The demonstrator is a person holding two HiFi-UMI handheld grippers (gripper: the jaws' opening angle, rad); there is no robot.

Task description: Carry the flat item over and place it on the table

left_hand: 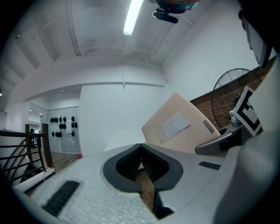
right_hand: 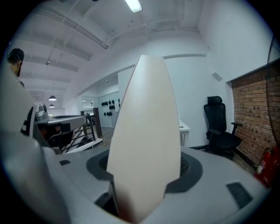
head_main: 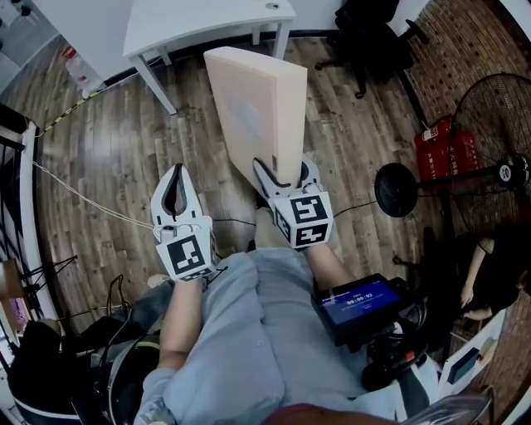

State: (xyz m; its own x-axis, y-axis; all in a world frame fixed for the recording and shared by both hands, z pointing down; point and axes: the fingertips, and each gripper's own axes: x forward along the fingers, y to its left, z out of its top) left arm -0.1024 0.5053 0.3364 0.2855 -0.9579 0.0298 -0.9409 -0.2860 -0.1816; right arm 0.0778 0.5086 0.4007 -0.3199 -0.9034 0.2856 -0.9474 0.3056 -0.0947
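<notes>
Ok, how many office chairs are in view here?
1: a black office chair stands by the brick wall, right of the white table, beyond the carried flat item. Others may sit outside the frames.

**Plank floor, white tabletop**

A wood plank floor [head_main: 108,158] carries everything. The white tabletop [head_main: 199,21] stands on thin legs at the far end, with a small dark spot near its right corner. On the floor to its right are a black chair [head_main: 373,33], a fan [head_main: 489,124] and red extinguishers [head_main: 448,149]. A thin cable [head_main: 83,195] trails across the boards on the left.
</notes>
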